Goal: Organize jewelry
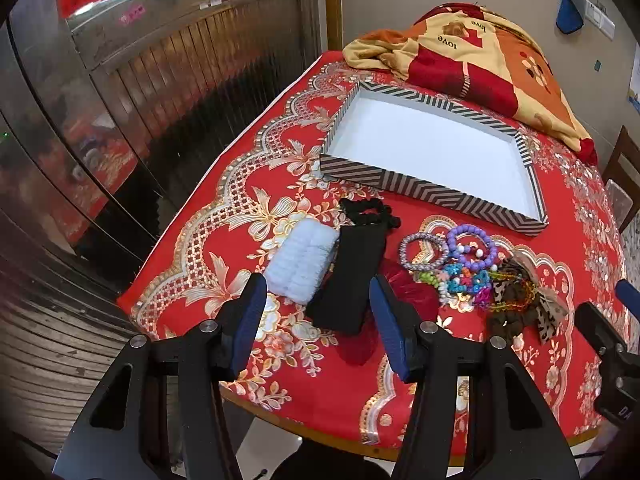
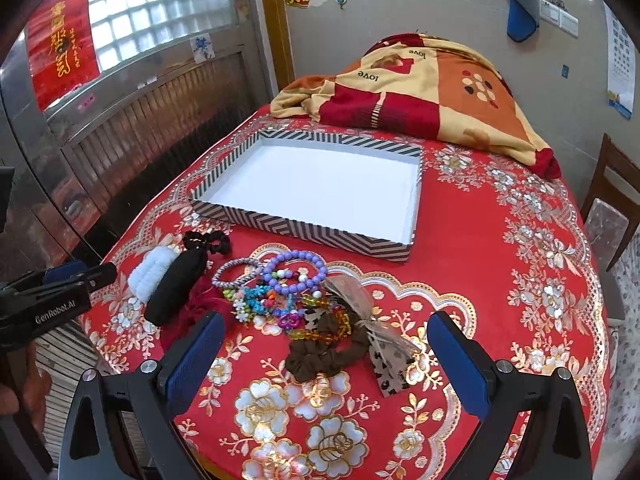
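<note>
A shallow striped box (image 1: 428, 192) (image 2: 304, 232) with a white inside lies empty on the red floral tablecloth (image 2: 480, 264). In front of it sits a heap of jewelry and hair ties: a purple bead bracelet (image 1: 472, 248) (image 2: 296, 268), a lilac woven bracelet (image 1: 424, 256) (image 2: 236, 272), colourful bead strings (image 1: 468, 284) (image 2: 264, 300), a brown scrunchie (image 2: 320, 356), a white scrunchie (image 1: 300, 264) (image 2: 154, 270), and a black band (image 1: 352, 276) (image 2: 176, 284). My left gripper (image 1: 318, 320) hovers open over the black band. My right gripper (image 2: 326, 360) stands open around the brown scrunchie, above it.
A patchwork blanket (image 1: 480, 56) (image 2: 420, 96) is heaped at the table's far end. A metal door (image 1: 140, 80) lies to the left, past the table edge. A wooden chair (image 2: 612, 216) stands at the right. The right gripper's body (image 1: 608, 344) shows in the left wrist view.
</note>
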Tool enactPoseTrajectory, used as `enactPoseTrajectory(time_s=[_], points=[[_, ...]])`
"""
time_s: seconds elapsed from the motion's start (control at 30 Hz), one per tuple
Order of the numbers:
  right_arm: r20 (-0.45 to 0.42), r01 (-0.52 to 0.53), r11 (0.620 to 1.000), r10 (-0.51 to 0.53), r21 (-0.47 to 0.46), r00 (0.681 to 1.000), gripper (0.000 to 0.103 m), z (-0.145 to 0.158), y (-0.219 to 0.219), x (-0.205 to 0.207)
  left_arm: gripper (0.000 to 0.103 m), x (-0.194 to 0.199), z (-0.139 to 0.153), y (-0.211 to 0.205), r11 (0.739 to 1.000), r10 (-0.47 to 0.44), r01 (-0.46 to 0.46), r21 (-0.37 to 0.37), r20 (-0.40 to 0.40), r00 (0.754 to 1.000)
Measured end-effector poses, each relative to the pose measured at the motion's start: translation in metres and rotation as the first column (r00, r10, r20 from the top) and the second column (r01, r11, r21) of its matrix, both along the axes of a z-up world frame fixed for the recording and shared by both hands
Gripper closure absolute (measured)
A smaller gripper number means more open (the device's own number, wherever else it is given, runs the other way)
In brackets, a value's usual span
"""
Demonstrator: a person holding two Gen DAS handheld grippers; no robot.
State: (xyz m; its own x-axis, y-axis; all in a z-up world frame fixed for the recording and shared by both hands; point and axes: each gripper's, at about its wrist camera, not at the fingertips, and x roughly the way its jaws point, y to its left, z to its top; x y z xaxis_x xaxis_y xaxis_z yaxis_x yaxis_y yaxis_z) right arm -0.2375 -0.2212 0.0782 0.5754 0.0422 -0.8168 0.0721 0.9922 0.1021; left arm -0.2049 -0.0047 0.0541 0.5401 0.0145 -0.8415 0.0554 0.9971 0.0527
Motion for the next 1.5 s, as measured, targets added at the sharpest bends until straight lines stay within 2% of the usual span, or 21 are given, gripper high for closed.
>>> enactPoseTrajectory(time_s=[0.07,0.17,0.23,0.3,0.37,0.5,0.77,0.93,1.0,1.07,1.27,1.5], points=[[-0.012,-0.01,1.0,0.011,0.008,1.0,0.003,-0.003,-0.002,0.001,0.05,0.008,-0.002,0.01,0.999,0.004,-0.004,-0.037,-0.025,1.0],[-0.012,-0.016,0.999,0.015,-0.032,1.0,0.003,-0.006,-0.004,0.001,0.05,0.018,-0.007,0.024,0.997,-0.005,0.002,-0.081,-0.038,0.999],[-0.026,0.0,1.0,-0.001,-0.017,1.0,0.003,-0.01,-0.01,0.003,0.05,0.026,-0.016,0.032,0.994,-0.025,0.017,-0.112,-0.07,0.997],[-0.036,0.01,1.0,-0.009,0.015,0.999,0.003,-0.014,-0.018,0.006,0.05,0.033,-0.027,0.036,0.993,-0.037,0.022,-0.117,-0.123,0.992],[-0.044,0.022,1.0,-0.022,0.008,0.999,0.003,-0.017,-0.022,0.01,0.05,0.036,-0.033,0.036,0.991,-0.052,0.033,-0.128,-0.152,0.987],[-0.059,0.043,0.998,-0.041,0.035,0.997,0.003,-0.021,-0.026,0.018,0.05,0.042,-0.037,0.03,0.987,-0.097,0.073,-0.143,-0.17,0.981],[-0.082,0.026,0.999,-0.024,0.021,0.996,0.003,-0.028,-0.022,0.02,0.049,0.054,-0.044,0.024,0.979,-0.141,0.105,-0.173,-0.209,0.968],[-0.122,0.019,1.0,-0.018,0.007,0.992,0.011,-0.042,-0.022,0.019,0.05,0.064,-0.056,0.042,0.983,-0.105,0.063,-0.171,-0.248,0.963],[-0.128,0.027,1.0,-0.025,0.015,0.991,0.018,-0.046,-0.028,0.02,0.05,0.068,-0.059,0.048,0.981,-0.103,0.055,-0.187,-0.263,0.959],[-0.131,0.038,0.999,-0.035,0.02,0.991,0.019,-0.05,-0.034,0.023,0.049,0.071,-0.061,0.051,0.979,-0.112,0.059,-0.196,-0.27,0.956],[-0.158,0.041,0.997,-0.05,-0.06,0.986,0.026,-0.059,-0.049,0.032,0.049,0.078,-0.069,0.06,0.977,-0.116,0.054,-0.208,-0.3,0.947],[-0.248,-0.075,0.991,0.045,-0.112,0.968,0.028,-0.084,-0.044,0.038,0.049,0.083,-0.079,0.062,0.977,-0.129,0.062,-0.204,-0.332,0.934]])
